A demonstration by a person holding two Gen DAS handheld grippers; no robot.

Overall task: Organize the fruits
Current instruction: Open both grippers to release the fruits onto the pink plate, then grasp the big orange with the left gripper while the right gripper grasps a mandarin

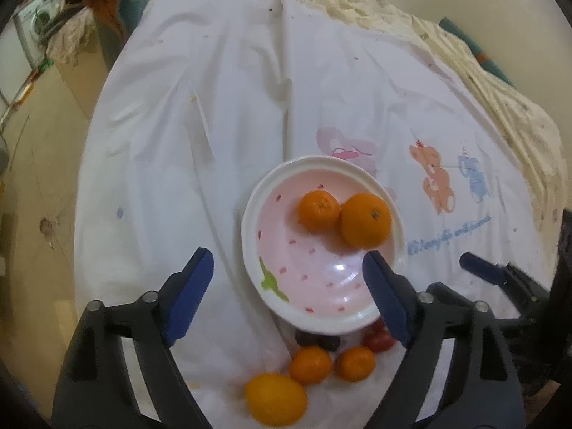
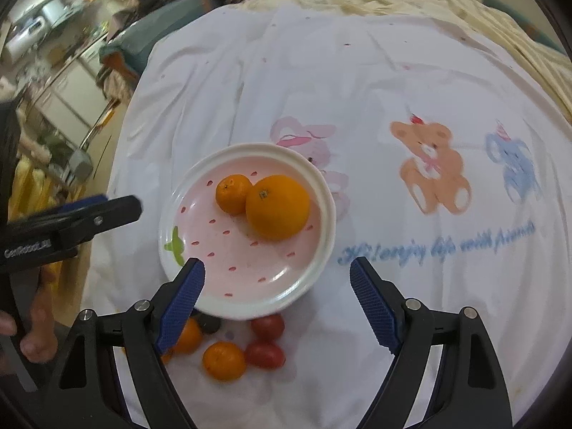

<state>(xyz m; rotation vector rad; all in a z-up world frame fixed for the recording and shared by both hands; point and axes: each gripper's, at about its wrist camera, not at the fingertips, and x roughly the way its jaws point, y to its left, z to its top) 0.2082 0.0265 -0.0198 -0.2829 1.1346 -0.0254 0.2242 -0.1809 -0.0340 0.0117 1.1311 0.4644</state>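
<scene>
A pink strawberry-print plate (image 1: 286,286) (image 2: 250,286) lies on the white cloth. It holds a small mandarin (image 1: 318,210) (image 2: 233,193) touching a larger orange (image 1: 365,220) (image 2: 277,206). In front of the plate lie two mandarins (image 1: 310,364) (image 2: 224,361), a yellow-orange fruit (image 1: 276,399), red tomatoes (image 1: 379,339) (image 2: 266,326) and a dark fruit (image 1: 318,341) (image 2: 209,323). My left gripper (image 1: 287,271) is open and empty above the plate's near half. My right gripper (image 2: 277,279) is open and empty over the plate's near right rim.
The white cloth (image 2: 393,71) has printed cartoon animals (image 2: 434,168) and blue writing to the right of the plate. A cream blanket (image 1: 500,100) lies along the far edge. A chair with clothes (image 2: 150,28) and household clutter stand to the left.
</scene>
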